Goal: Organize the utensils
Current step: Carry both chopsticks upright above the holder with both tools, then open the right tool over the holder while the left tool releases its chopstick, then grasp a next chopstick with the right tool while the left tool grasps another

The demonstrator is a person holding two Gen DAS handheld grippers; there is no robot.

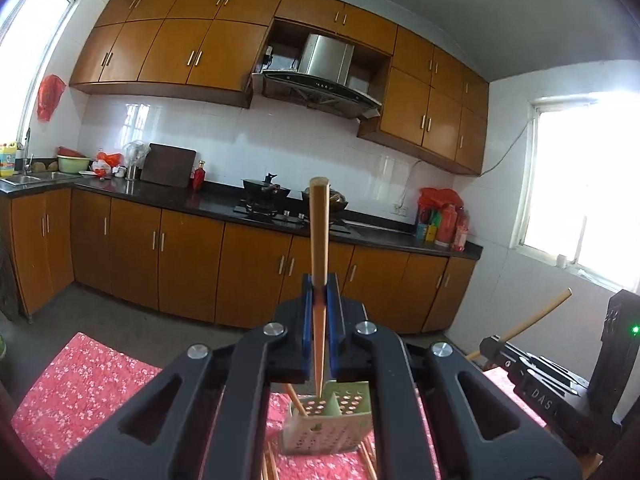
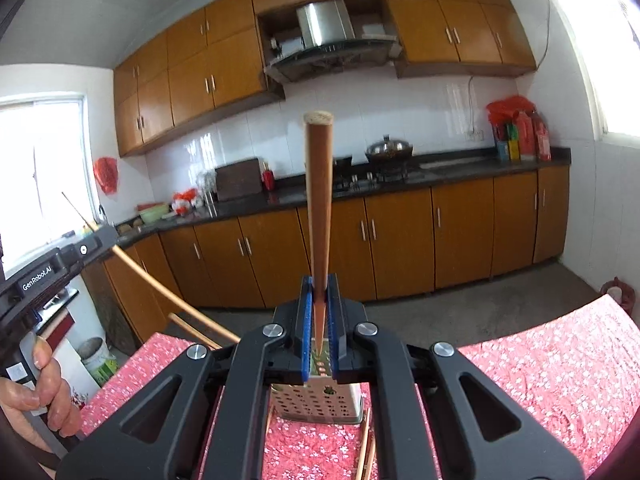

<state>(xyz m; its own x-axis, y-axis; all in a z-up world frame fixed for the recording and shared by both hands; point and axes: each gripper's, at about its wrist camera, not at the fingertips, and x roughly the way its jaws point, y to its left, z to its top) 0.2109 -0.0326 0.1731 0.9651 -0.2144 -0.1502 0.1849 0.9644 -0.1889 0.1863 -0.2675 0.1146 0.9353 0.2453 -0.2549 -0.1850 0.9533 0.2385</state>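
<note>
My left gripper [image 1: 319, 286] is shut on a wooden chopstick [image 1: 319, 232] that stands upright, thin tip down over a perforated green utensil holder [image 1: 328, 424] on the red floral tablecloth [image 1: 84, 388]. One chopstick [image 1: 295, 400] leans inside the holder. My right gripper [image 2: 319, 286] is shut on another wooden chopstick [image 2: 318, 200], upright, tip down above the same holder [image 2: 316, 404]. Loose chopsticks [image 2: 366, 448] lie on the cloth beside the holder. The right gripper shows in the left wrist view [image 1: 486, 346]; the left shows in the right wrist view [image 2: 104, 236].
Beyond the table are orange kitchen cabinets [image 1: 180, 264], a dark counter [image 1: 192, 200] with a stove and wok [image 1: 266, 192], and a range hood [image 1: 320, 80]. A hand [image 2: 36, 392] holds the left gripper's handle. A stool [image 2: 618, 294] stands at the table's far right.
</note>
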